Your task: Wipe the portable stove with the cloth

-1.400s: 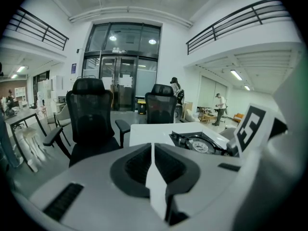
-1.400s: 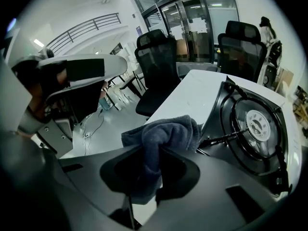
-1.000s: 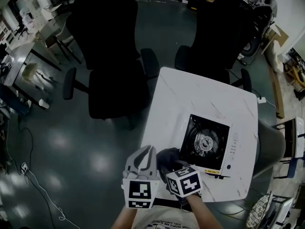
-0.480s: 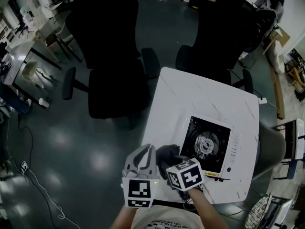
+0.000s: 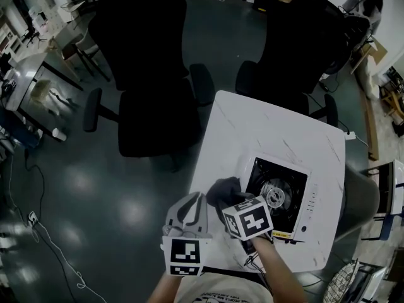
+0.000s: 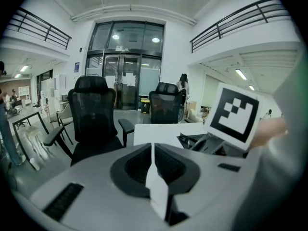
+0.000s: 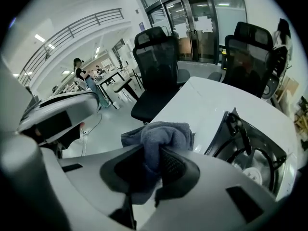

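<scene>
A white portable stove (image 5: 303, 197) with a black burner well (image 5: 275, 188) sits on the near right part of the white table (image 5: 252, 131). My right gripper (image 5: 232, 202) is shut on a dark grey cloth (image 5: 222, 190), held at the stove's left edge. In the right gripper view the cloth (image 7: 161, 139) bunches between the jaws, with the stove's burner (image 7: 250, 150) just to its right. My left gripper (image 5: 191, 208) hangs off the table's near left corner, jaws together and empty; the left gripper view shows the left gripper (image 6: 152, 150) shut with nothing in it.
Two black office chairs (image 5: 148, 74) (image 5: 297, 43) stand beyond the table. A dark floor with cables (image 5: 38, 226) lies to the left. A person (image 5: 369, 2) sits far off at the top right. Desks (image 5: 25, 74) fill the left edge.
My right gripper has carried the cloth forward and slightly right, up to the stove's left edge. The left gripper has stayed where it was.
</scene>
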